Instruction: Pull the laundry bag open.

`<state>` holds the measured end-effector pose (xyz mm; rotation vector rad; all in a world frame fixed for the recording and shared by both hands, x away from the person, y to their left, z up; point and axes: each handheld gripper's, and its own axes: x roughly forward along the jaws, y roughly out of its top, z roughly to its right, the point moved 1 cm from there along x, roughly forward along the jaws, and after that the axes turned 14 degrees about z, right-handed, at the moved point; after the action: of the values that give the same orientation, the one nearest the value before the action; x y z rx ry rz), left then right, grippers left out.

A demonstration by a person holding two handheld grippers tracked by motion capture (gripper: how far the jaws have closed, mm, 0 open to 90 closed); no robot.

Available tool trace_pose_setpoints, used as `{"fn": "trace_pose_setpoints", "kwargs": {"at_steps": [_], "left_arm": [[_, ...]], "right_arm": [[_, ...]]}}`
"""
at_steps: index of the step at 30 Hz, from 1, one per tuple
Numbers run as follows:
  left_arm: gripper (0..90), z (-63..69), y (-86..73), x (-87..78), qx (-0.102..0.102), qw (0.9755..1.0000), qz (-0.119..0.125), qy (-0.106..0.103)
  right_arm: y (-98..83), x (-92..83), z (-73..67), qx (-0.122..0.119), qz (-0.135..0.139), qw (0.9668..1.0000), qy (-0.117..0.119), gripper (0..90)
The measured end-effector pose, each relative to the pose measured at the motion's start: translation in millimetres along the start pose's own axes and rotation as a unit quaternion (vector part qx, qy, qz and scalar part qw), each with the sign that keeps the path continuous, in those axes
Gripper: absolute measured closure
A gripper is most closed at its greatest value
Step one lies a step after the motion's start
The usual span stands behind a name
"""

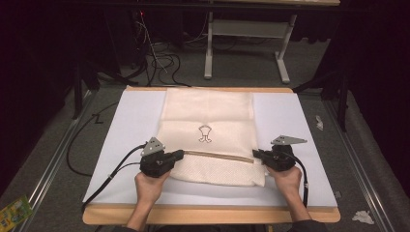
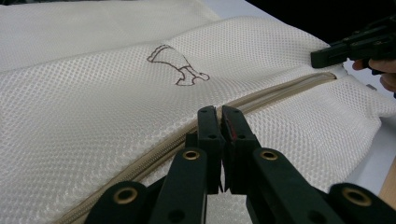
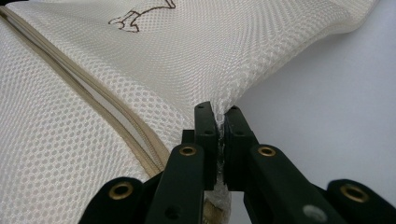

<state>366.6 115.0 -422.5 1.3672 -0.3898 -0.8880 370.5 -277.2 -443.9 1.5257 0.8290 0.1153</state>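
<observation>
**Mesh bag gripped at both ends of zipper; zipper appears closed**

The cream mesh bag (image 1: 208, 137) lies flat on the white mat (image 1: 130, 121), centred on the table, a small brown emblem (image 1: 205, 133) above its zipper (image 1: 217, 156). The right gripper (image 3: 220, 116) is clamped on a bunched fold of mesh at the bag's right edge, beside the zipper's end. The left gripper (image 2: 219, 114) has its jaws pressed together at the zipper line on the left side; whether they pinch the zipper pull cannot be told. The zipper's tape runs closed across the bag as far as visible. Judged from this, the bag is anchored and drawing the zipper has not begun; the whole run remains.
</observation>
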Motion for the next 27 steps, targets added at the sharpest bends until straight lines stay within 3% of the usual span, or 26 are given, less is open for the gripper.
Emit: {"fn": "trace_pose_setpoints", "kwargs": {"at_steps": [15, 27], "left_arm": [[87.3, -2.6, -0.6, -3.2, 0.003, 1.0, -0.004, 0.004], [87.3, -16.3, -1.6, -19.3, -0.002, 0.9996, 0.007, 0.029]], "right_arm": [[0.5, 3.1, -3.6, -0.001, 0.0, 1.0, 0.005, 88.0], [2.0, 0.1, -0.1, -0.006, -0.002, 1.0, -0.006, 88.0]]}}
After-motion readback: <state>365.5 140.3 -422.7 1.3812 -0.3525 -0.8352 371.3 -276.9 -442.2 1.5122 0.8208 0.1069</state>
